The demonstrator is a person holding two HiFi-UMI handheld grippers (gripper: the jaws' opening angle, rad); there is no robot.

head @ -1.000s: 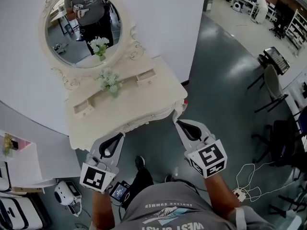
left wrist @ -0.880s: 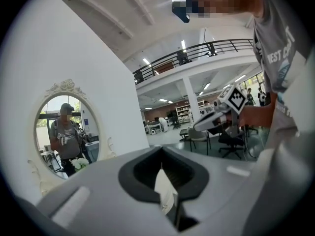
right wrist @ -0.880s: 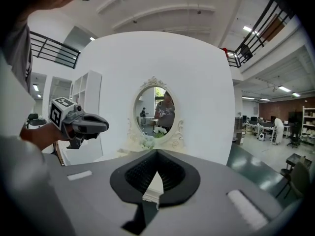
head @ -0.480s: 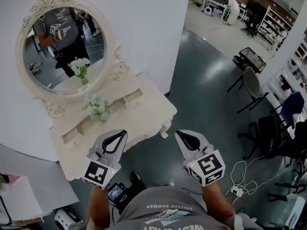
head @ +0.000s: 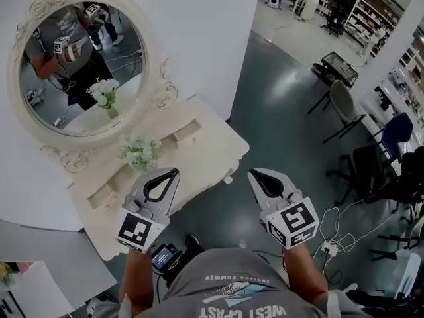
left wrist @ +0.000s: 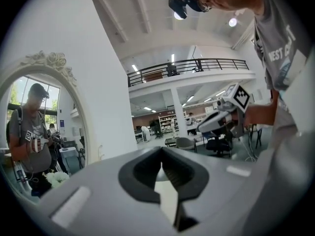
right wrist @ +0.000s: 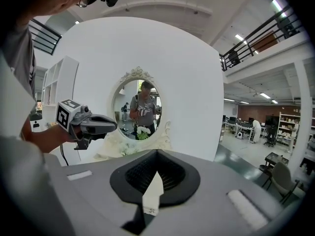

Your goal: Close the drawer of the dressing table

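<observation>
The cream dressing table (head: 202, 152) with its oval mirror (head: 73, 71) stands at the left of the head view. No drawer stands out from its front edge; the two small top drawers (head: 186, 132) look flush. My left gripper (head: 174, 172) is shut and empty, and in this view its tip lies over the table's front edge. My right gripper (head: 252, 173) is also shut and empty, over the floor to the right of the table's corner. In the left gripper view the jaws (left wrist: 160, 149) meet. The right gripper's jaws (right wrist: 156, 153) meet too.
A pot of white flowers (head: 138, 152) stands on the table top below the mirror. Chairs (head: 342, 102) stand on the grey floor at the right, with cables (head: 339, 236) nearer me. A grey desk (head: 46, 264) sits at the lower left.
Both grippers stayed shut and came away from under the table's front edge. The right one has left the table's corner. The head view has shifted, so the table sits further left.
</observation>
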